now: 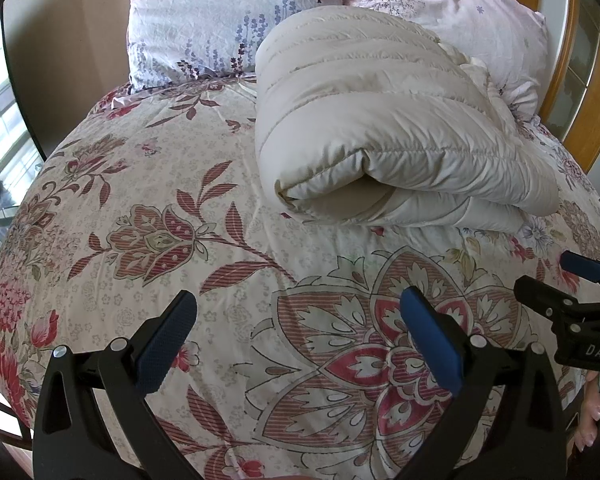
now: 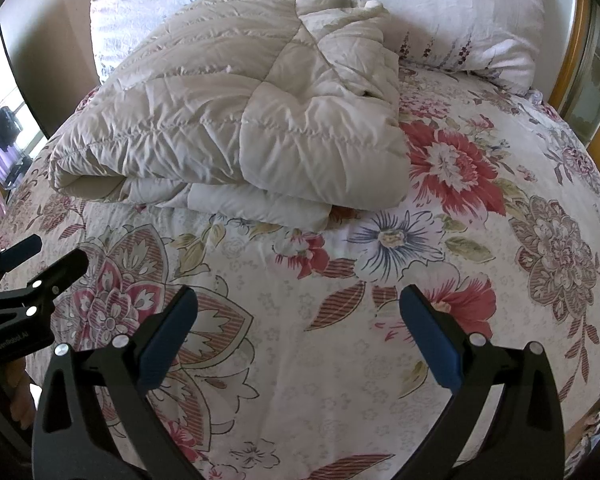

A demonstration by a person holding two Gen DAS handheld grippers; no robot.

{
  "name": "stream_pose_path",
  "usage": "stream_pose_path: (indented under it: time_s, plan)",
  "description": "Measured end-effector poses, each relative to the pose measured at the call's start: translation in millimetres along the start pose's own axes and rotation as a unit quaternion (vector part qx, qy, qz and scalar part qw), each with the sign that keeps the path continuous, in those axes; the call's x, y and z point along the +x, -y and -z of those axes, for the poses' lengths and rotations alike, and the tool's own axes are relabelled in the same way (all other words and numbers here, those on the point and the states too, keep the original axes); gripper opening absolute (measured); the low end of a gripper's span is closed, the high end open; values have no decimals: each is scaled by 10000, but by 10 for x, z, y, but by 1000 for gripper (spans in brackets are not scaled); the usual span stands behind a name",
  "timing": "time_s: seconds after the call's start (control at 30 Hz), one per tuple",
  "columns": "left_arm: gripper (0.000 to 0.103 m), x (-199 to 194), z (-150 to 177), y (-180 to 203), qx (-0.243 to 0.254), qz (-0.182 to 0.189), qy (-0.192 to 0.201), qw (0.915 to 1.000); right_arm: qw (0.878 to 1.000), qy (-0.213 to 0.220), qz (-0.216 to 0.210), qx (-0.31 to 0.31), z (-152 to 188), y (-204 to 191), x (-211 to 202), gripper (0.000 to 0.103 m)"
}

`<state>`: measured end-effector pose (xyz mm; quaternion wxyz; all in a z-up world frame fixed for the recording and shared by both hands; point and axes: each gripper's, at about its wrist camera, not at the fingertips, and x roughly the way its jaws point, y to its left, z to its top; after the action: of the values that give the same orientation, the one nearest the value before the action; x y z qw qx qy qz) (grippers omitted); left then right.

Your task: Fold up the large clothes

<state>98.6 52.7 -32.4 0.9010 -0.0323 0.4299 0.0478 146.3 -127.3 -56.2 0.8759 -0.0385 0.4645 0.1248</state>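
the folded puffer coat (image 2: pixel 236 120) lies ahead across the bed (image 2: pixel 480 240), nearer the right gripper (image 2: pixel 299 336); both grippers' fingers apart, left gripper (image 1: pixel 299 336) included.

Both views were lit by soft daylight from a window (image 1: pixel 4 120) at the far left, which was blown out to glare. Shadows were faint. Strong fisheye bending was seen, with dark corners. Focus was sharp throughout, without motion blur.
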Motion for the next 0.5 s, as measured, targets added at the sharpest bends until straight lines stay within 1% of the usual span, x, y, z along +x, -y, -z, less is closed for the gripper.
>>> stream_pose_path:
  time_s: [0.5]
  plan:
    - [102, 47, -10, -34, -6, 41, -67, 10000, 10000, -38, -55, 0, -3, 16, 22, 101]
